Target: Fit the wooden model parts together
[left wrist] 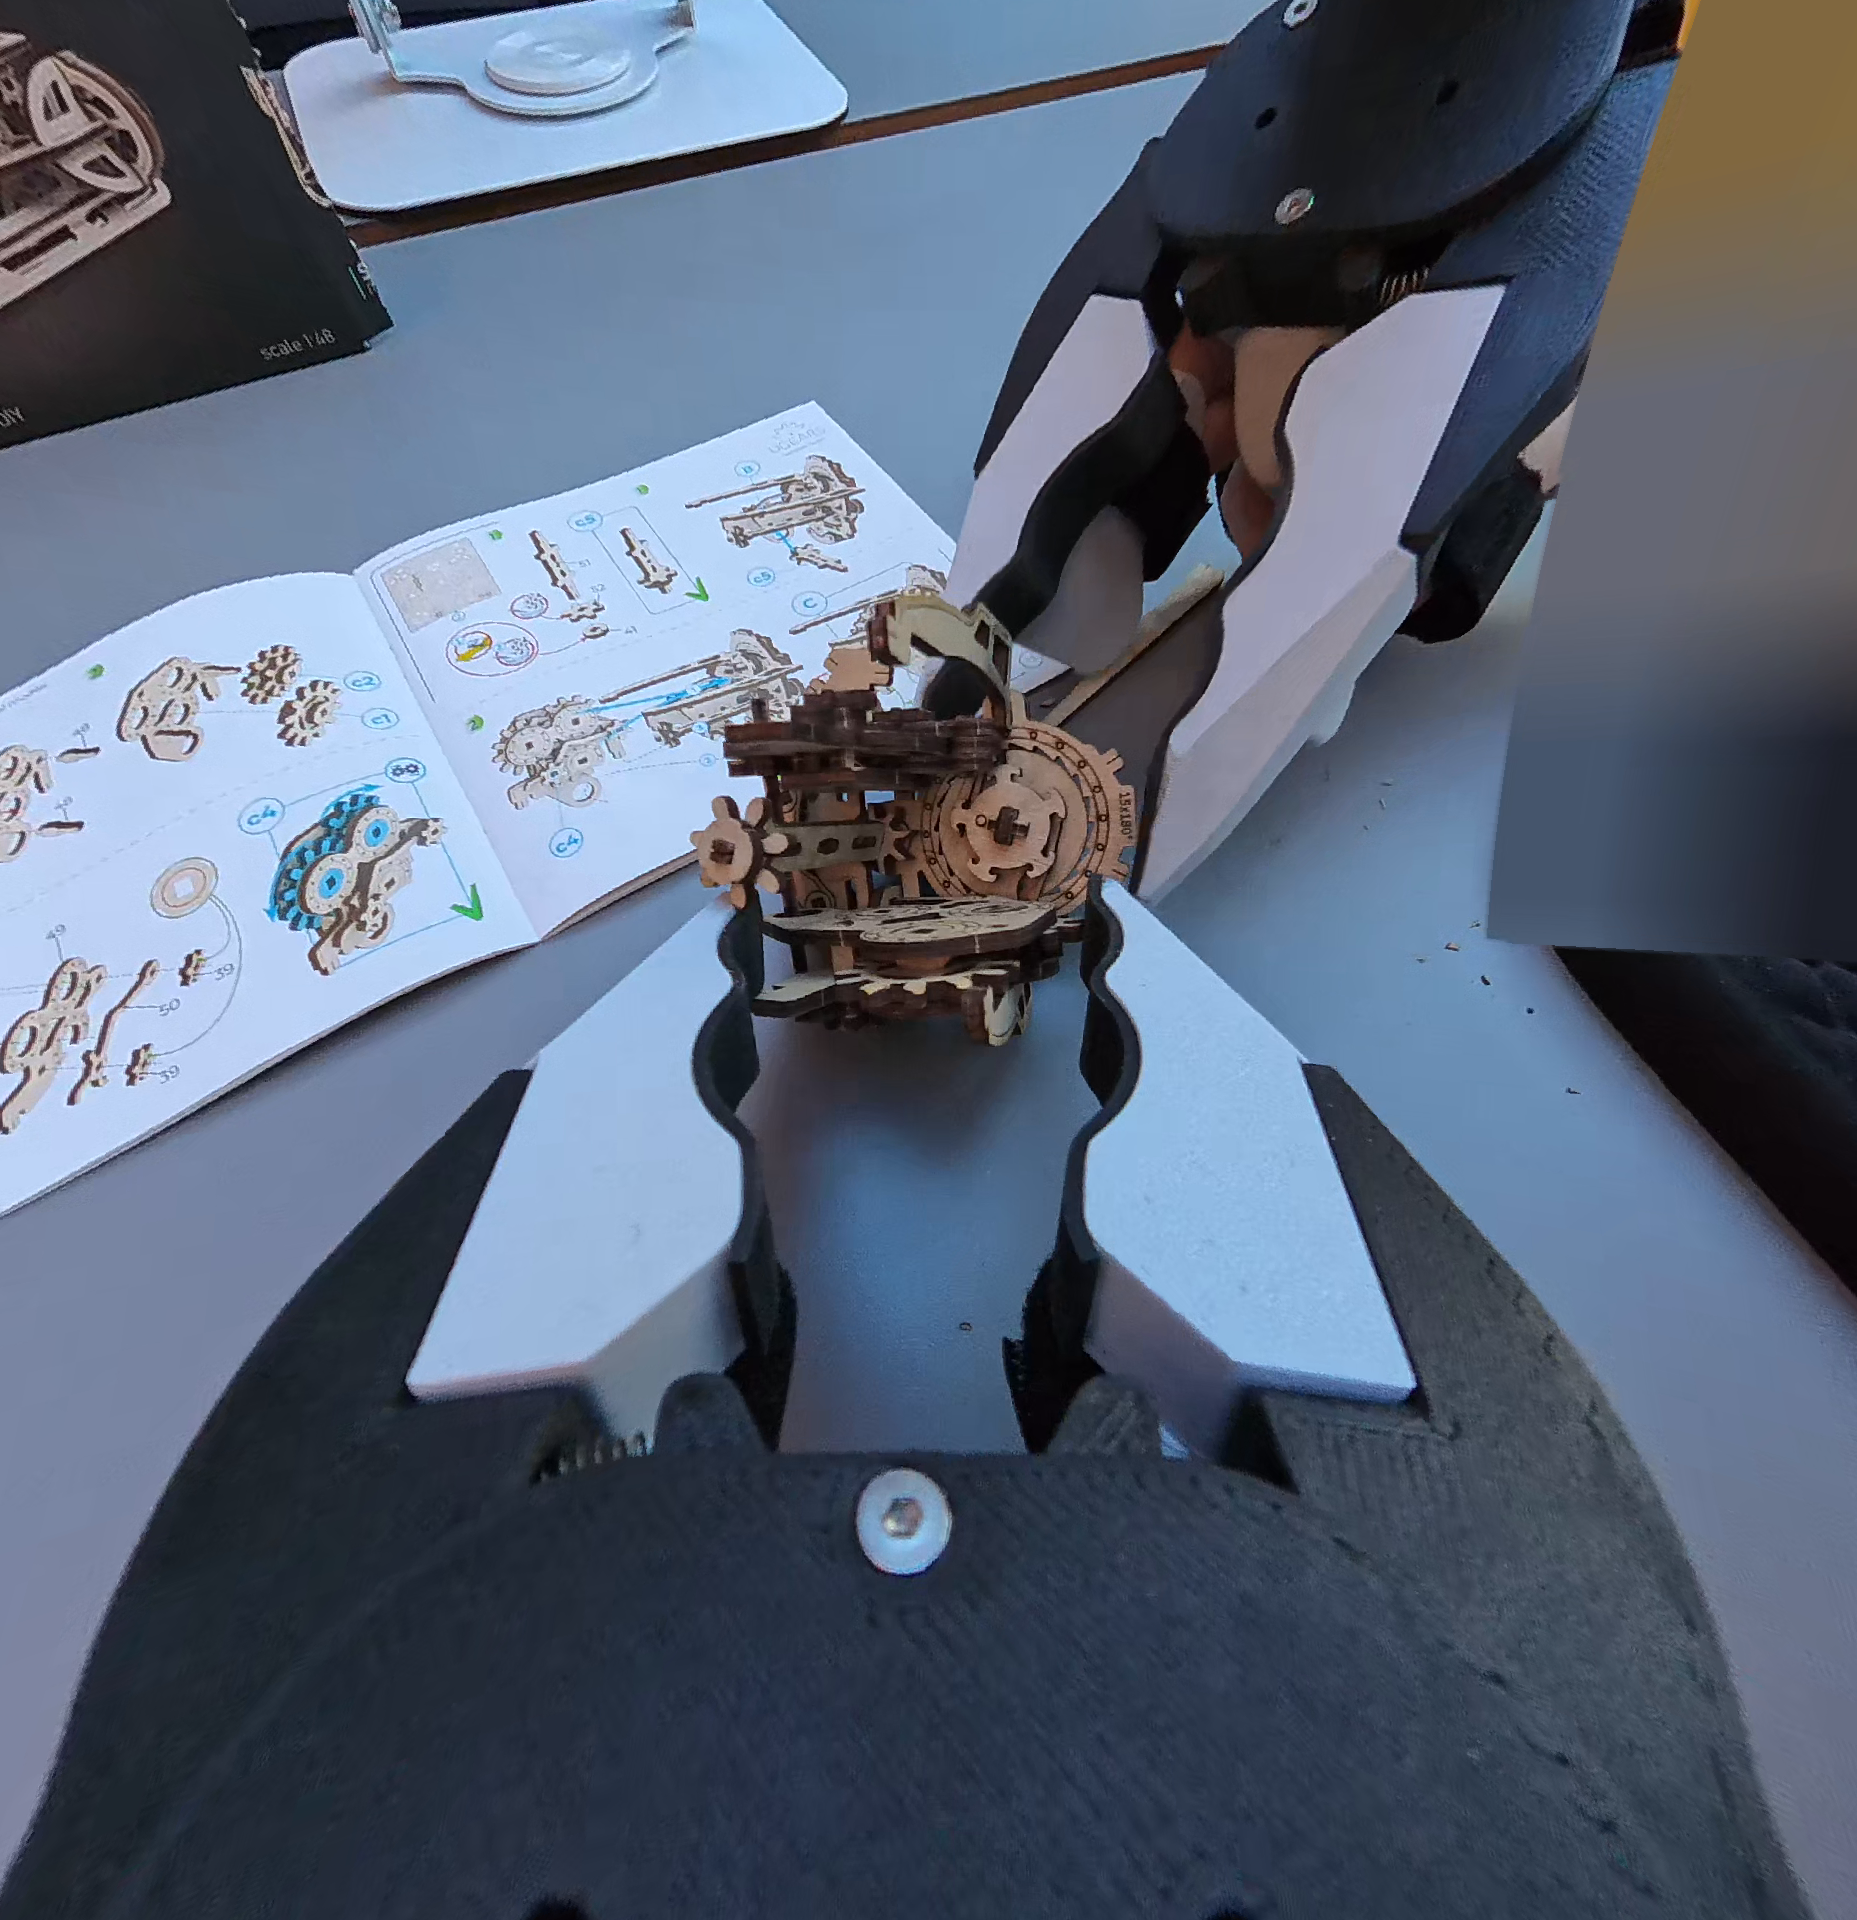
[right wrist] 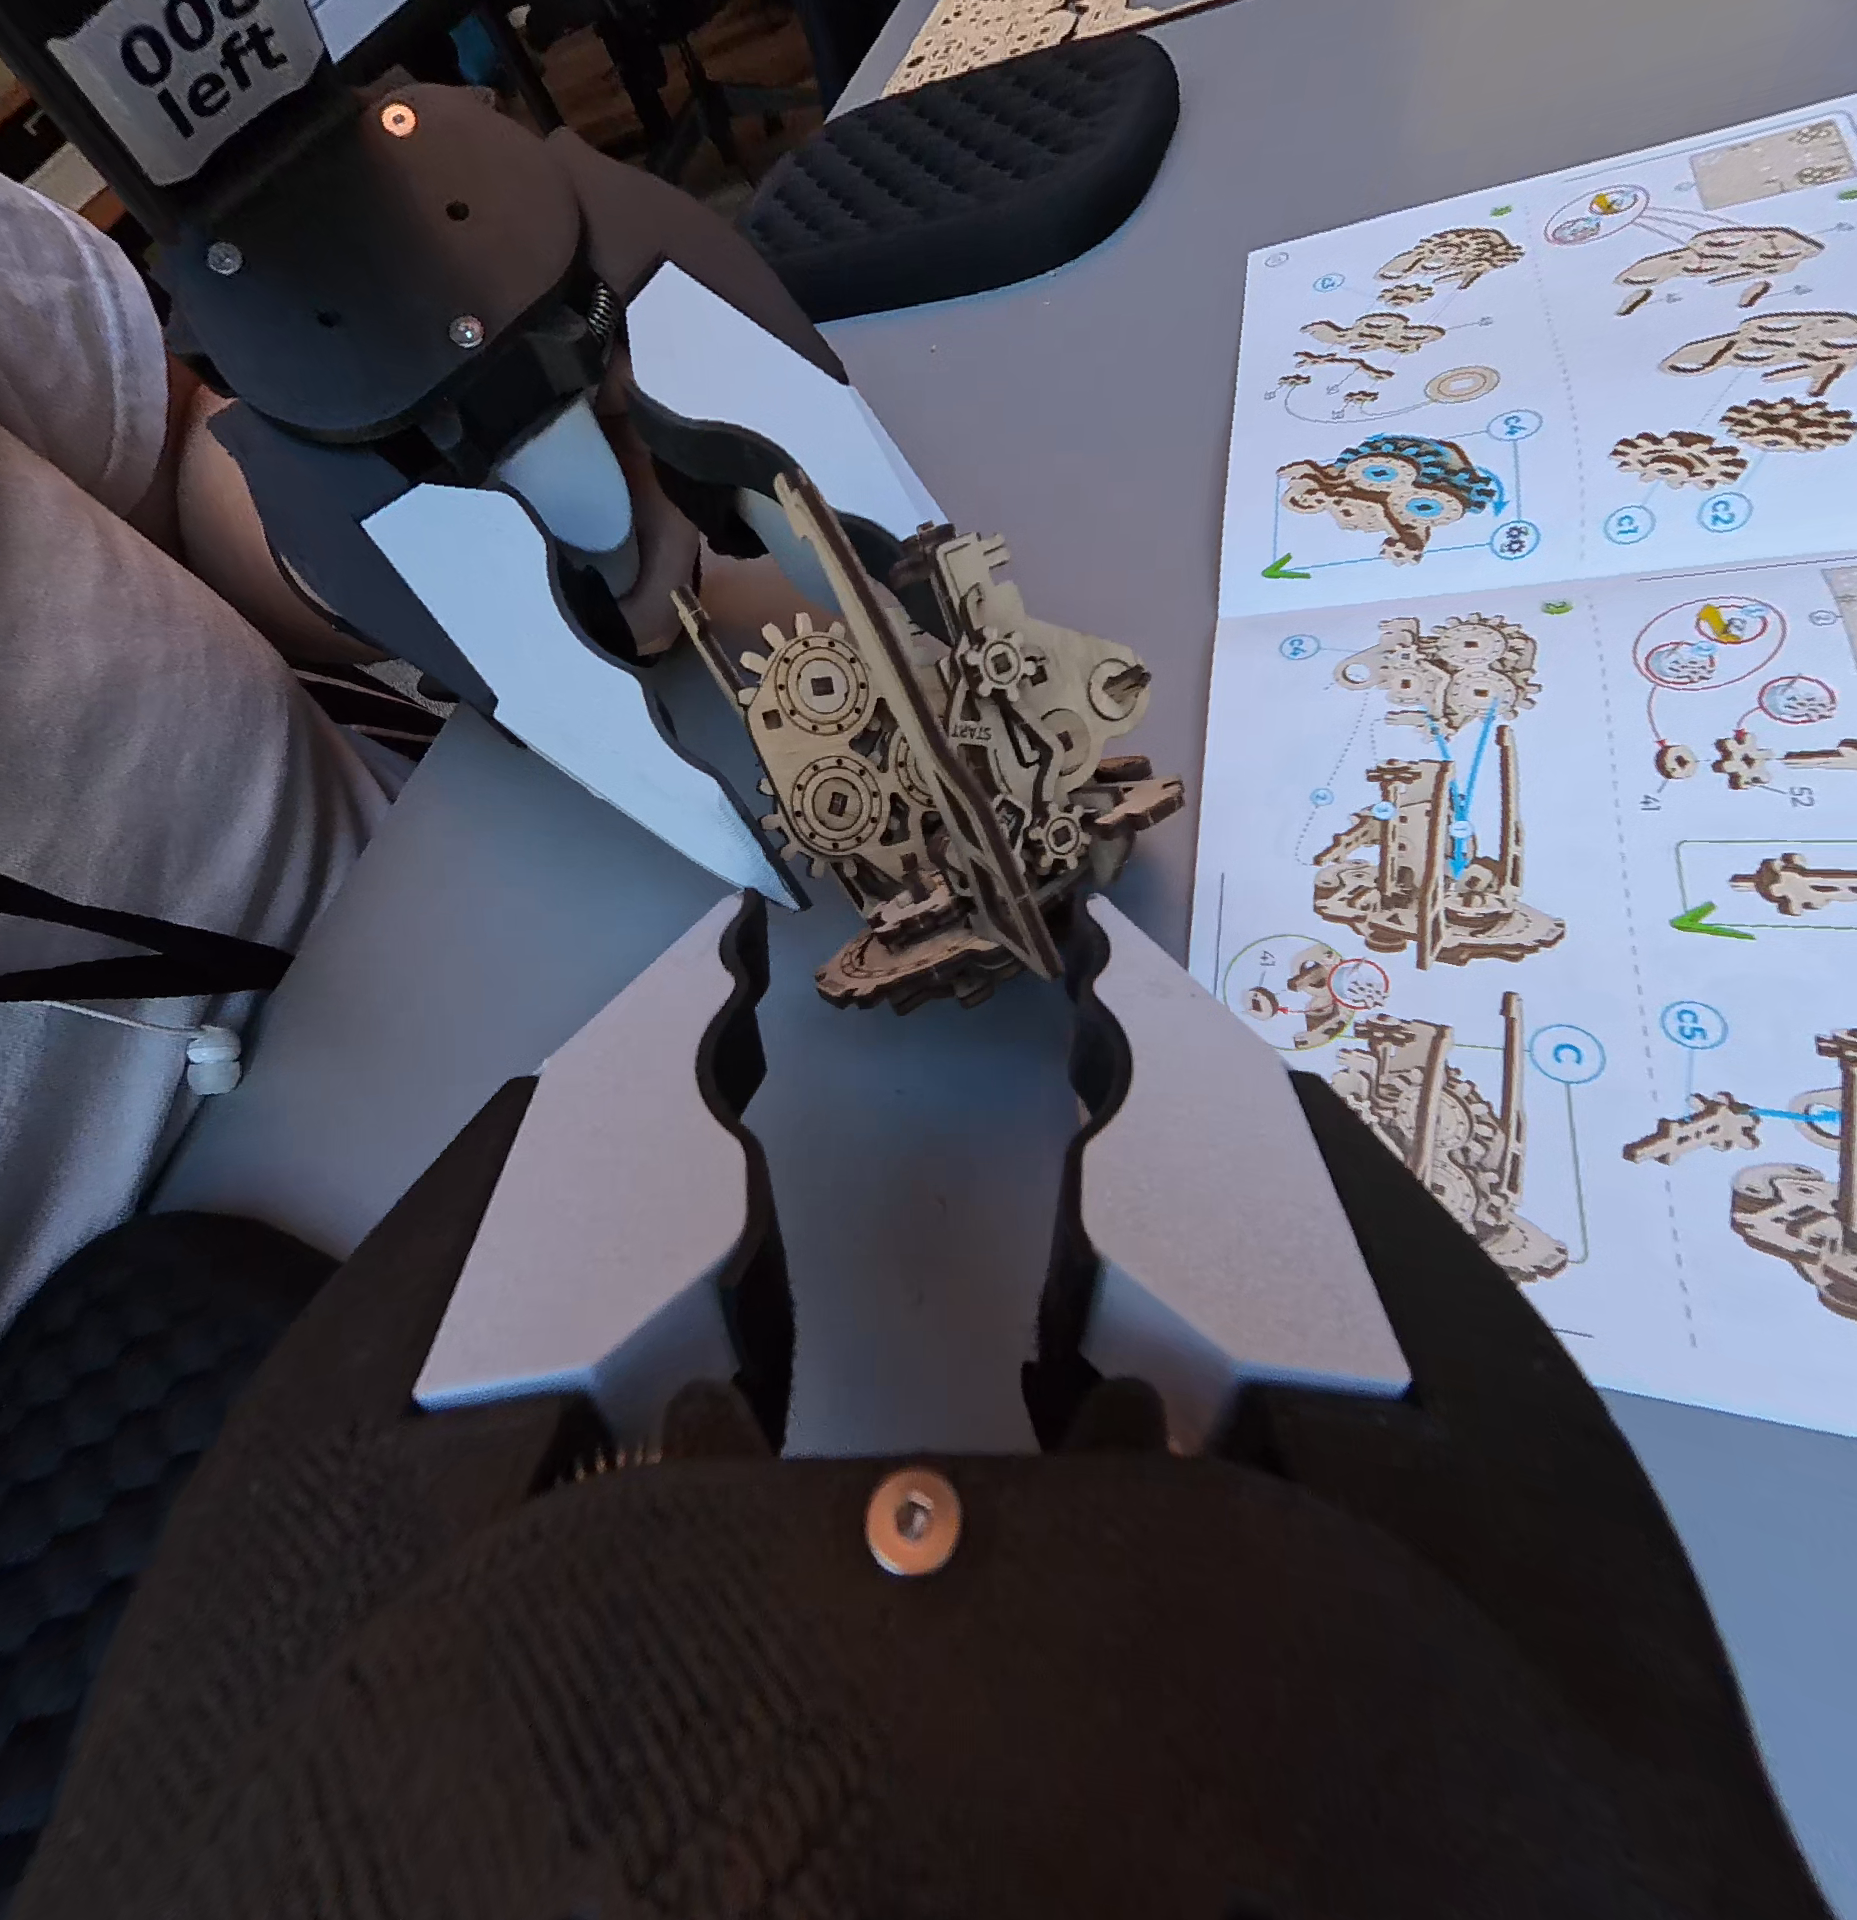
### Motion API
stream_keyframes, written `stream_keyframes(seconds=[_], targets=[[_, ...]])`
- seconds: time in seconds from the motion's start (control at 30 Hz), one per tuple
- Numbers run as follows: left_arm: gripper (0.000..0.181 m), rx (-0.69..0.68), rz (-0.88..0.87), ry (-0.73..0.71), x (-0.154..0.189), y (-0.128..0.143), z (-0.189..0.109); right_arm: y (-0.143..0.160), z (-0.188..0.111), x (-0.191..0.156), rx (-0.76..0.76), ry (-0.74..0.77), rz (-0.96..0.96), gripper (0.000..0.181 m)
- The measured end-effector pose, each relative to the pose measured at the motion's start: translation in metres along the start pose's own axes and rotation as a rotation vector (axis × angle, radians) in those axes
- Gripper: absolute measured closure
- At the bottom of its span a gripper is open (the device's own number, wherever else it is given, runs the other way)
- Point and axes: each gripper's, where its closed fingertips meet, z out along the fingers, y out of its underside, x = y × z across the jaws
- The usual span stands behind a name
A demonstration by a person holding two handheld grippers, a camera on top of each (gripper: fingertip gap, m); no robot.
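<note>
A part-built wooden model (left wrist: 903,831) with gears and a flat base stands on the grey table (left wrist: 695,312). My left gripper (left wrist: 919,904) is closed on the model's base, with both pads against its sides. In the right wrist view the model (right wrist: 934,748) sits between the left gripper's fingers (right wrist: 612,707). My right gripper (right wrist: 919,914) is open, its tips straddling the model's base. An upright wooden panel (right wrist: 903,675) leans against its right finger. From the left wrist view, the right gripper's fingers (left wrist: 1288,623) reach down around the model's gear disc.
An open instruction booklet (left wrist: 332,779) lies just beyond the model, and shows in the right wrist view (right wrist: 1526,623). A black box (left wrist: 124,208) and a white stand (left wrist: 571,114) are at the back. A black padded cushion (right wrist: 965,156) and a person's body (right wrist: 124,623) are close. My left and right fingertips are right by each other.
</note>
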Motion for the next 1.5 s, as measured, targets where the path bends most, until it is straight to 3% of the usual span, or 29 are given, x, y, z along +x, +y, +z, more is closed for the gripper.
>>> stream_keyframes(seconds=[0.3, 0.77, 0.93, 1.5], targets=[[0.120, -0.009, -0.009, 0.028, -0.001, 0.001, 0.000, -0.018, -0.017, 0.008, 0.134, -0.034, 0.109, 0.130], [0.121, -0.018, -0.002, 0.066, -0.001, 0.001, -0.001, -0.003, -0.001, 0.010, 0.042, -0.027, 0.211, 0.141], [0.121, -0.030, 0.016, 0.058, -0.002, 0.002, -0.001, -0.001, 0.002, 0.010, 0.019, -0.013, 0.281, 0.156], [0.119, -0.049, 0.001, 0.047, -0.003, 0.005, -0.002, -0.001, 0.002, 0.010, 0.009, 0.013, 0.388, 0.156]])
